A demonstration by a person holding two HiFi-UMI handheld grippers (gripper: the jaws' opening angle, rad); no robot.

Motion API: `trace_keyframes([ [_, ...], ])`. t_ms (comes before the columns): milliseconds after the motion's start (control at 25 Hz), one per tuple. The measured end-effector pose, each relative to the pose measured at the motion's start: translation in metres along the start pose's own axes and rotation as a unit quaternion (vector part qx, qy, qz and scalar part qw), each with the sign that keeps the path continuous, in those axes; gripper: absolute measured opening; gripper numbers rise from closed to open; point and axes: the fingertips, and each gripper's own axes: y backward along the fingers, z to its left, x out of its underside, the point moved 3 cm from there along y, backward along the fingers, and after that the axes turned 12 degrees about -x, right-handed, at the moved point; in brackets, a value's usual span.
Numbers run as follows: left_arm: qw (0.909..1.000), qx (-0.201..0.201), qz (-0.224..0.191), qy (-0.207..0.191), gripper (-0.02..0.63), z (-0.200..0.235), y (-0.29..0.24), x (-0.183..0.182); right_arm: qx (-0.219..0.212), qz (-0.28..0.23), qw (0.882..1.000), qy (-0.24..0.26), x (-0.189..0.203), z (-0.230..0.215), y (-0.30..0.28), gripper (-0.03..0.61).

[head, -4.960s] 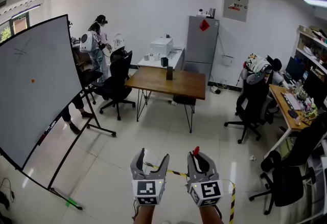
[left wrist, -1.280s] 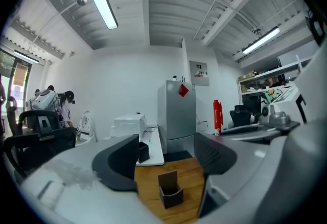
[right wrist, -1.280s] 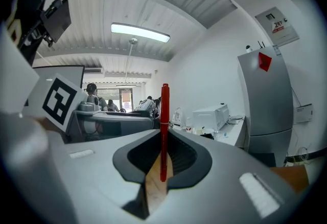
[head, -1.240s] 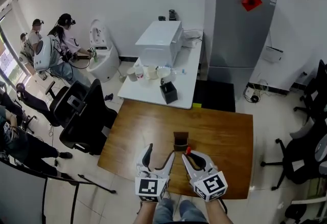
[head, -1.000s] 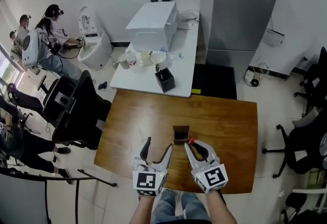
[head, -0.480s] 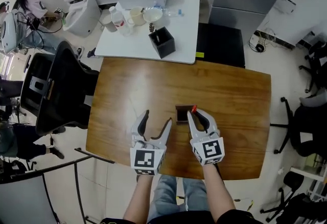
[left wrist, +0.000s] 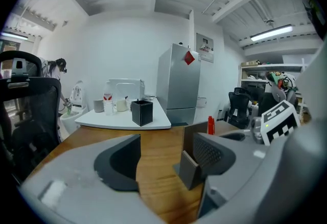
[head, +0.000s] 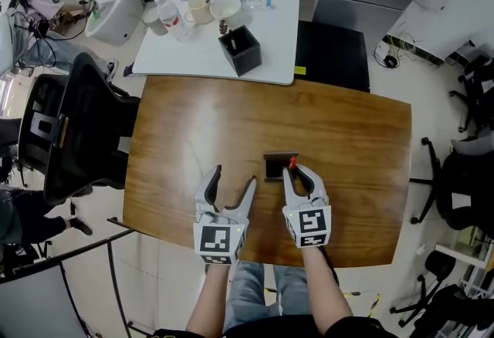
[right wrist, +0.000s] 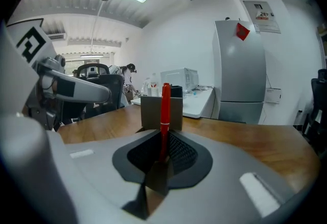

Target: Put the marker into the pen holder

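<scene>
Right gripper [head: 297,173] is clamped on the red marker [right wrist: 165,110]. In the right gripper view the jaws meet on the lower part of the barrel, and the marker stands nearly upright, cap end up. Just beyond it stands the brown pen holder [head: 278,167], upright on the wooden table [head: 193,128], with its open top facing up. In the head view the red tip sits at the right-hand edge of the holder. In the right gripper view the tip rises above the holder's rim. Whether the marker is already over the opening or just on its near side cannot be told from these views.

Left gripper [head: 234,176] hovers to the left of the right one, near the table's near edge. Its jaws stand apart with only bare table top between them, and it holds nothing.

Step in hand, as judged: the approach is finished and insertion has not begun, since the marker is not yet in the holder.

The next move calls for:
- Bring the marker's lower end over the middle of the opening, slightly left and far of its present place.
- Keep the barrel upright so that it clears the rim.
- Lower it inside the walls, then part the jaws.

The holder looks light. A knock against its wall could tip it, and the free left gripper is near enough to steady it.

A black box [head: 241,49] on the far white table [head: 193,59] is well apart from the work.
</scene>
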Motion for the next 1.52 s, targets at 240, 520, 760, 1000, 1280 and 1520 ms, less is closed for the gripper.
trace_keyframes([
  [240, 0.9999, -0.003, 0.002, 0.010, 0.319, 0.001, 0.005, 0.001, -0.015, 0.022, 0.999, -0.025, 0.003, 0.004, -0.003, 0.092],
  [520, 0.9989, -0.020, -0.012, 0.041, 0.321, 0.006, 0.029, -0.024, -0.005, 0.008, 1.000, -0.018, -0.025, 0.012, 0.028, 0.204],
  [760, 0.9973, -0.041, -0.051, 0.033, 0.321, -0.004, 0.084, -0.068, 0.000, -0.042, 0.999, 0.019, -0.086, 0.027, 0.087, 0.204],
  [1000, 0.9913, -0.079, -0.102, 0.023, 0.310, 0.001, 0.167, -0.110, -0.027, -0.116, 0.992, 0.048, -0.157, 0.076, 0.136, 0.217],
  [1280, 0.9799, -0.081, -0.183, 0.004, 0.302, 0.014, 0.266, -0.145, -0.019, -0.204, 0.975, 0.090, -0.207, 0.152, 0.213, 0.273],
  [1520, 0.9742, -0.053, -0.219, 0.011, 0.301, 0.014, 0.351, -0.127, 0.018, -0.238, 0.967, 0.088, -0.180, 0.221, 0.280, 0.299],
])
